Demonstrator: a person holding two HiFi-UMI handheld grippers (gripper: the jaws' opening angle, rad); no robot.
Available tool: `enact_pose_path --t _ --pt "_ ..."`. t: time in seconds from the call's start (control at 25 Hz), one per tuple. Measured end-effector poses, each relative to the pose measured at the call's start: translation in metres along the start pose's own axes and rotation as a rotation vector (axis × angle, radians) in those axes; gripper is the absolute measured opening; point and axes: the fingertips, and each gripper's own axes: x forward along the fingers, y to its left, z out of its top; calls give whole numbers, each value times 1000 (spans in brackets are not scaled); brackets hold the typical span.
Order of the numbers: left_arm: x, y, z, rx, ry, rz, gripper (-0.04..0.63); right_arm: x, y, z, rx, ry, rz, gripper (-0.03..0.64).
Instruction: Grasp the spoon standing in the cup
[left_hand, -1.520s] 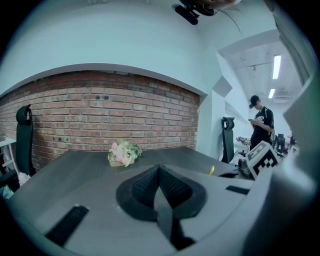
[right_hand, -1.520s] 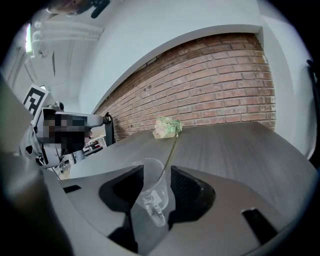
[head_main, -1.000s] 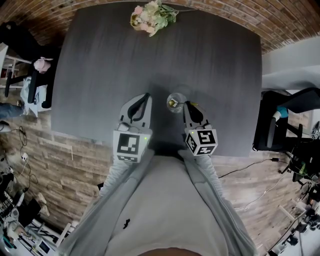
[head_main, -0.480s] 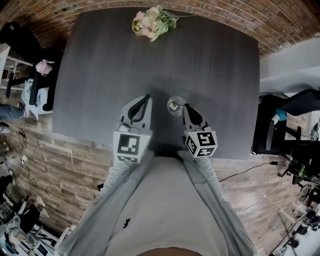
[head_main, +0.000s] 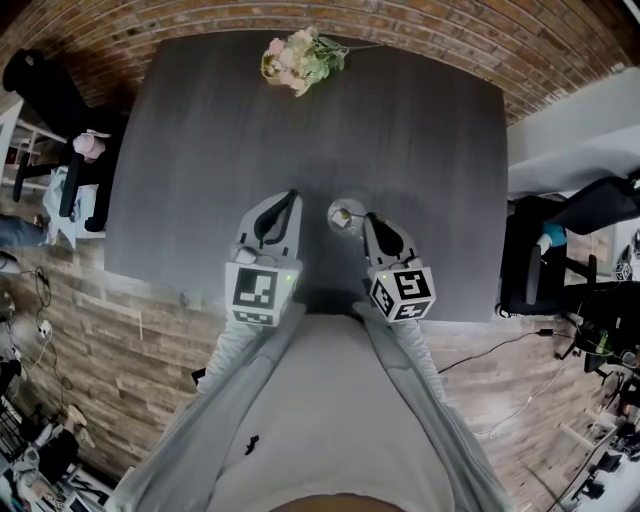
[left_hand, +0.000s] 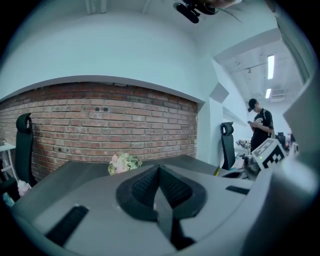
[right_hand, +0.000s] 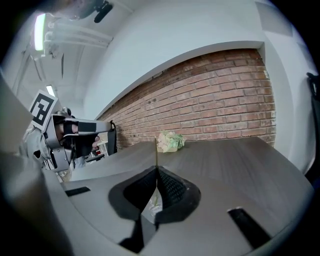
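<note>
**Right fingers pinched on the spoon handle; left fingers shut on nothing**

Head view. Dark grey surface (head_main: 200, 150), with flowers (head_main: 300, 55) at its far edge. The glass cup (head_main: 336, 222) stands toward the near edge, between my two grippers and closer to the right one. The spoon (head_main: 344, 211) shows only as a pale glint inside the cup. The tip of my right gripper (head_main: 367, 217) is at the cup's right rim. The tip of my left gripper (head_main: 292, 194) is just left of the cup, and I cannot tell contact from here.

Left gripper view. My fingers are pressed together along the whole seam, with nothing between them. Past them are the surface, the flowers and a brick wall (left_hand: 75, 120). The marker cube (left_hand: 270, 152) of my other gripper shows at the right edge. A person (left_hand: 260, 125) stands far back.

Right gripper view. My fingers are closed on the spoon's thin handle. The handle stands upright and pokes up out of the seam at the tips. The pale glass of the cup shows low down, in the opening behind the closed tips. The flowers sit almost in line behind the handle.
</note>
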Motion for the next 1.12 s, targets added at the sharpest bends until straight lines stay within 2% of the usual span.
enact_pose_path --t 0.4,0.68,0.84,1.12 --pt "-7 -5 18 14 -46 16 18 -27 7 48 -12 -118 33 21" --pt "-11 0 39 31 -99 39 18 -47 16 107 -131 -242 55 21" --pt "-15 1 50 41 -125 51 18 -62 16 134 -199 -300 42 21" --pt "-26 6 67 62 -170 72 18 -80 5 155 -224 -341 -12 21"
